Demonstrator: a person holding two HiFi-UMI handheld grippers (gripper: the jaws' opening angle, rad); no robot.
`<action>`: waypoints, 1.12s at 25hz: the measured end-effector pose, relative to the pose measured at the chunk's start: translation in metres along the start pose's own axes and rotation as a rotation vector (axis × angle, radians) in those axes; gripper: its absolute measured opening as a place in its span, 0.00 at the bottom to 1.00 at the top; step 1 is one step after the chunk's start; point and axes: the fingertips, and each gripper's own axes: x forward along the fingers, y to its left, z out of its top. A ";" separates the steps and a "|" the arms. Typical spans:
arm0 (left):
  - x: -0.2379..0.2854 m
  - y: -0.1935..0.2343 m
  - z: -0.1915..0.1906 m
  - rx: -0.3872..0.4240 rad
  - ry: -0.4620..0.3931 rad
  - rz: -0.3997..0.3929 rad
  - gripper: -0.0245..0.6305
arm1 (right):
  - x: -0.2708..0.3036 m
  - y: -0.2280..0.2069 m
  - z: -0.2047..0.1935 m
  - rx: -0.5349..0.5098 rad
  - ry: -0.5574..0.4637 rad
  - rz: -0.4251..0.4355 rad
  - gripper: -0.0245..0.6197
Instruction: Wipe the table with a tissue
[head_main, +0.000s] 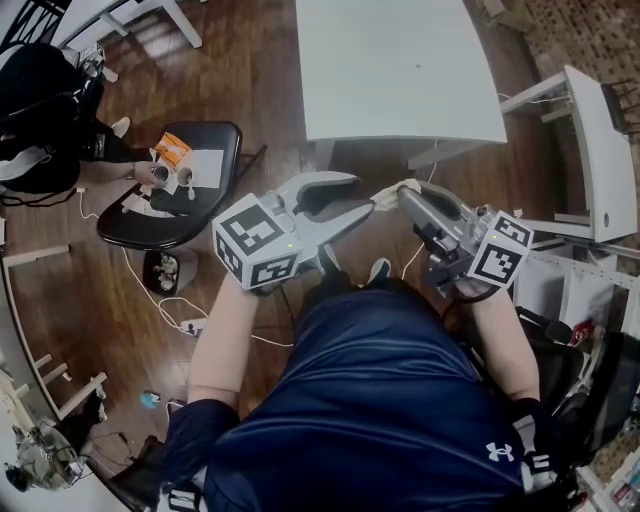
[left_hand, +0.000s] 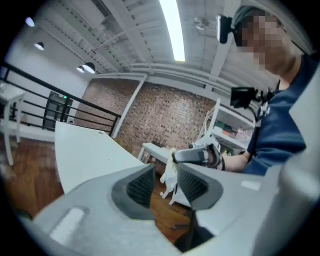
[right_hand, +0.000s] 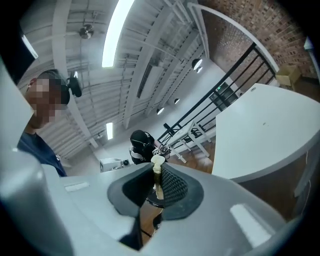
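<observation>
Before the table (head_main: 400, 70): left tongs (head_main: 362, 193) wide, empty; right tongs (head_main: 406, 194) tight on tissue (head_main: 386, 197).

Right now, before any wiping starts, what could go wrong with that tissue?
1. The right tool pinches only a thin strip of the tissue, so it might slip out once dragged across the table.
2. The open left tool sits close beside the tissue and could snag or tear it.
</observation>
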 end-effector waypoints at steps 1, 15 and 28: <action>-0.005 0.003 0.003 -0.027 -0.043 0.005 0.26 | -0.002 -0.003 0.002 0.004 -0.013 -0.009 0.09; 0.024 0.073 0.013 -0.360 -0.229 0.147 0.25 | -0.031 -0.139 0.096 -0.067 -0.134 -0.221 0.09; 0.139 0.154 0.047 -0.488 -0.317 0.357 0.24 | -0.011 -0.362 0.165 -0.092 0.110 -0.194 0.09</action>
